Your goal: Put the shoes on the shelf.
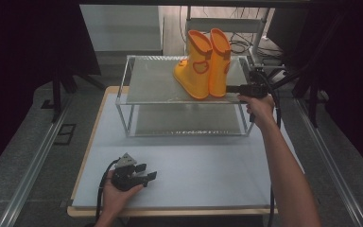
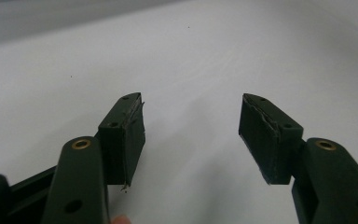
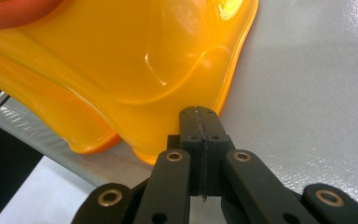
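Boots [image 1: 203, 64] (orange pair) meet the clenched right gripper [image 3: 199, 113] on the shelf [image 1: 151, 82]; left gripper [image 2: 191, 135] gapes, empty.

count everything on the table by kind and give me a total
yellow rain boots: 2, one beside the other, on the rack's top shelf
two-tier metal rack: 1
grippers: 2, left gripper open on the table, right gripper shut, touching a boot's edge
total: 5
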`<action>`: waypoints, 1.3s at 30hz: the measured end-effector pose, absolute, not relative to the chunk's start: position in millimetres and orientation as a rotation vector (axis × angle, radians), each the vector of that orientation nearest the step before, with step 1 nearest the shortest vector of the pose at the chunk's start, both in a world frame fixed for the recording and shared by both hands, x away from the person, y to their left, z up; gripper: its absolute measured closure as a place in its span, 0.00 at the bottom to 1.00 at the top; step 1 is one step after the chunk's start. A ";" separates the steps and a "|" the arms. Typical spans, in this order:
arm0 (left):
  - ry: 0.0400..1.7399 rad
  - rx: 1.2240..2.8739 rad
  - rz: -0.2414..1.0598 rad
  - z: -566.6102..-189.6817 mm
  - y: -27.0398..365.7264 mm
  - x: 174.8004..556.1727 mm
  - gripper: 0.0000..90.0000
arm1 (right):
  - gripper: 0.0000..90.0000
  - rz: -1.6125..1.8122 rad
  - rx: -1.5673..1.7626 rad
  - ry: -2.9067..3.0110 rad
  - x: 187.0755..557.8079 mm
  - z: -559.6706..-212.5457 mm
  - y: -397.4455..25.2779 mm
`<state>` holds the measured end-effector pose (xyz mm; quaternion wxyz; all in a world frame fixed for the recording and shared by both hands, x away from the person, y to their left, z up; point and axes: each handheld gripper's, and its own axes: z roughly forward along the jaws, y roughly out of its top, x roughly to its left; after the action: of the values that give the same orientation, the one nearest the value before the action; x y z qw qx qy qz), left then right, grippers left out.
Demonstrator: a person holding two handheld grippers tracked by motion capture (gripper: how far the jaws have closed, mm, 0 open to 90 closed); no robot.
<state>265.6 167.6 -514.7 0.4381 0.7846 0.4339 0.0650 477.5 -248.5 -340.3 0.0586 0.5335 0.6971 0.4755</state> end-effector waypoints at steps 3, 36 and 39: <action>1.080 1.950 0.161 -515.0 167.6 266.1 0.45 | 1.00 1.472 1.617 2.121 476.2 -341.8 -247.6; 1.072 1.963 0.157 -515.4 165.8 266.0 0.45 | 1.00 1.574 1.514 2.214 465.8 -345.2 -210.4; 1.072 1.959 0.158 -515.1 166.8 266.1 0.45 | 1.00 1.567 1.506 2.210 463.9 -344.8 -210.9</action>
<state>266.1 166.8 -515.1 0.4363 0.7873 0.4311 0.0634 463.9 -210.9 -344.8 0.0209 0.4856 0.7128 0.5056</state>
